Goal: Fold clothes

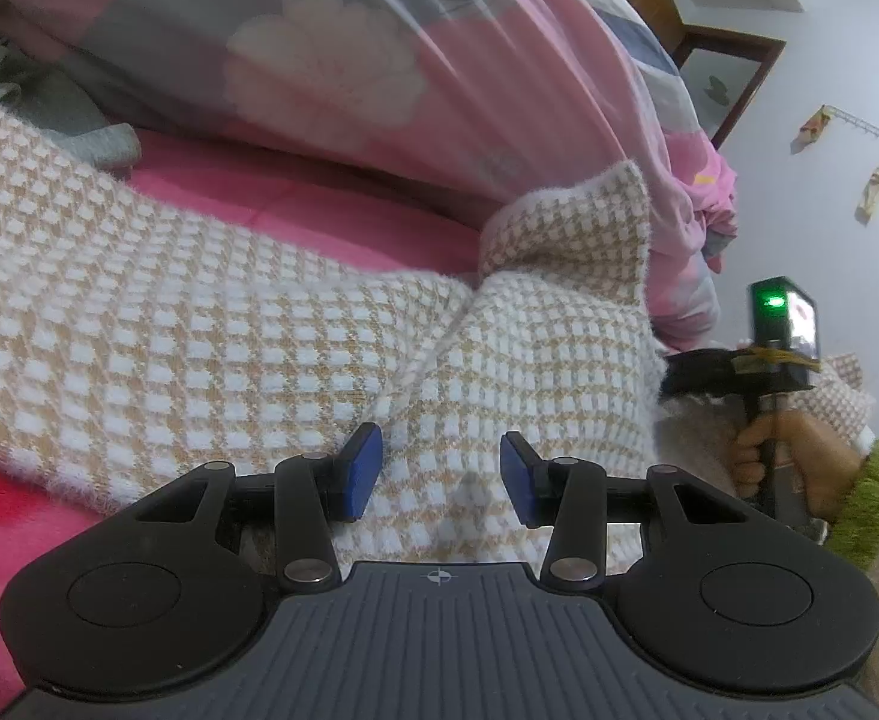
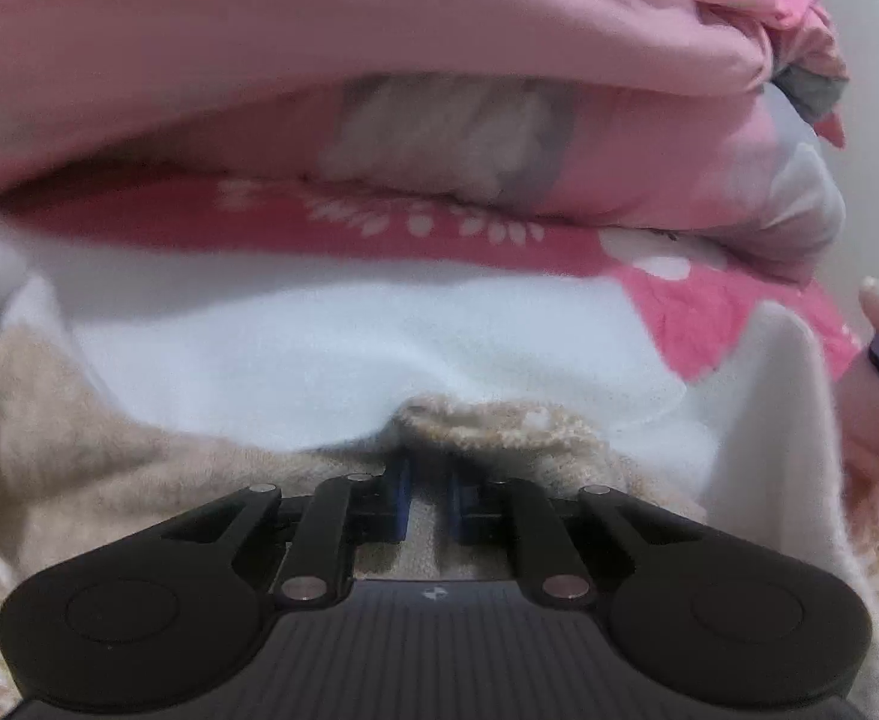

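Pink bed sheet carries the checked garment, partly spread, one flap turned over. Left gripper gapes empty; right gripper pinches its edge. Folding appears unfinished.

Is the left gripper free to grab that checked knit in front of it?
Probably yes: the left gripper stands open right over the checked knit, nothing between them.

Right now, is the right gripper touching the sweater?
Touching. The right wrist view shows the right gripper with its jaws closed on a bunched fold of the sweater.
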### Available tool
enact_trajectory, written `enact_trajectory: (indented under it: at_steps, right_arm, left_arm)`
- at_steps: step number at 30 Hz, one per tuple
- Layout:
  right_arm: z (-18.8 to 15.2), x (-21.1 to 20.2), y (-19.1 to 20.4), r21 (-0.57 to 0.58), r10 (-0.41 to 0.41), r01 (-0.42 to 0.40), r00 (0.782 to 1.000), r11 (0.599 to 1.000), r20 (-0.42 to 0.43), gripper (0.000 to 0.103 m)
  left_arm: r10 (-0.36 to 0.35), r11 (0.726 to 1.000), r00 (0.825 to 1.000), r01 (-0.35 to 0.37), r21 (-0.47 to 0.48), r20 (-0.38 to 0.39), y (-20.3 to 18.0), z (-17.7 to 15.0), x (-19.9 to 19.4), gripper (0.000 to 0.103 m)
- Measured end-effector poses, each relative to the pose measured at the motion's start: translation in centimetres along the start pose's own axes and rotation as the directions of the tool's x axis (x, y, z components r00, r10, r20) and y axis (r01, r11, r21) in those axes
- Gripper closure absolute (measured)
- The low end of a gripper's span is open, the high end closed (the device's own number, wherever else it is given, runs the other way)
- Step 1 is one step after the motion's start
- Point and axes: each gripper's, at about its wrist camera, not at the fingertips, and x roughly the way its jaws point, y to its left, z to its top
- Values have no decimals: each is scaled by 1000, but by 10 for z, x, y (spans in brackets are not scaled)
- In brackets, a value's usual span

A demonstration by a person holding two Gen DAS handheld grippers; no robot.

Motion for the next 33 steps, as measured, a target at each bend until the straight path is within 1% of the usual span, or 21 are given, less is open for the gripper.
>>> enact_trajectory:
  at_steps: [2, 3, 5, 6, 7, 9, 10, 12, 13, 14, 16, 17, 19, 21, 22, 23, 26, 28, 29, 30, 33]
  right_arm:
    - [-2, -8, -10, 43, 17, -18, 999, 999, 29, 85]
    - [-3, -24, -14, 74, 47, -52, 997, 996, 64, 81]
    - [3, -54, -10, 63, 101, -111, 985, 992, 142, 72]
    - [6, -70, -6, 46, 126, -137, 975, 990, 181, 70]
    - [10, -86, 1, 9, 151, -157, 964, 988, 219, 67]
    - [20, -116, 30, -122, 202, -173, 938, 977, 282, 65]
    - [26, -125, 50, -210, 236, -178, 926, 962, 296, 63]
    - [30, -145, 100, -409, 307, -171, 904, 896, 296, 62]
    - [31, -148, 124, -496, 323, -152, 904, 855, 279, 62]
    - [33, -145, 148, -570, 325, -132, 912, 811, 251, 62]
    - [41, -125, 194, -689, 288, -95, 943, 718, 170, 62]
    - [45, -113, 214, -735, 257, -78, 957, 674, 134, 62]
    - [59, -83, 243, -792, 165, -30, 982, 610, 90, 61]
    - [73, -53, 263, -821, 71, 5, 996, 571, 55, 51]
    - [78, -38, 269, -826, 20, 15, 999, 563, 32, 45]
    - [84, -22, 275, -831, -31, 25, 999, 555, 9, 43]
    - [95, 15, 286, -845, -169, 55, 985, 532, -42, 43]
    - [97, 28, 285, -842, -215, 38, 972, 538, -94, 44]
    - [98, 32, 282, -835, -224, 20, 967, 551, -124, 46]
    - [99, 34, 278, -817, -224, 3, 962, 577, -155, 46]
    - [109, 32, 259, -719, -178, -36, 959, 694, -219, 51]
  left_arm:
    - [1, 1000, 1000, -1, 1, -1, -1, 0, 0, 60]
    - [2, 1000, 1000, -2, 2, -1, -1, 0, 0, 60]
    - [3, 1000, 1000, -3, 3, -2, -1, 0, 0, 59]
    - [4, 1000, 1000, -4, 3, -2, -1, 0, 0, 59]
    - [4, 1000, 1000, -4, 3, -2, -1, 0, 0, 59]
    - [4, 1000, 1000, -4, 3, -1, -1, 0, 0, 59]
    - [4, 1000, 1000, -4, 3, -1, -1, 0, 0, 59]
    - [2, 1000, 1000, -2, 3, -1, -1, 0, 0, 59]
    - [1, 1000, 1000, -1, 2, 0, -1, 0, 0, 59]
    - [0, 1000, 1000, 0, 1, 1, 0, 0, 0, 59]
    - [-3, 1000, 1000, 3, -1, 2, 0, -1, -1, 59]
    - [-3, 1000, 1000, 3, -1, 3, -1, -1, -1, 59]
    - [-4, 1000, 1000, 4, -1, 4, -1, -1, -1, 58]
    - [-6, 1000, 1000, 6, 0, 4, -2, -2, 0, 58]
    - [-6, 1000, 1000, 6, 0, 4, -2, -2, 0, 57]
    - [-7, 1000, 1000, 7, 1, 4, -3, -2, 0, 57]
    - [-9, 1000, 1000, 9, 2, 4, -3, -2, 0, 56]
    - [-9, 1000, 1000, 9, 2, 4, -4, -2, 1, 56]
    - [-8, 1000, 1000, 8, 2, 4, -4, -2, 1, 56]
    - [-9, 1000, 1000, 9, 2, 4, -4, -2, 1, 56]
    - [-10, 1000, 1000, 10, 0, 3, -4, 0, 2, 56]
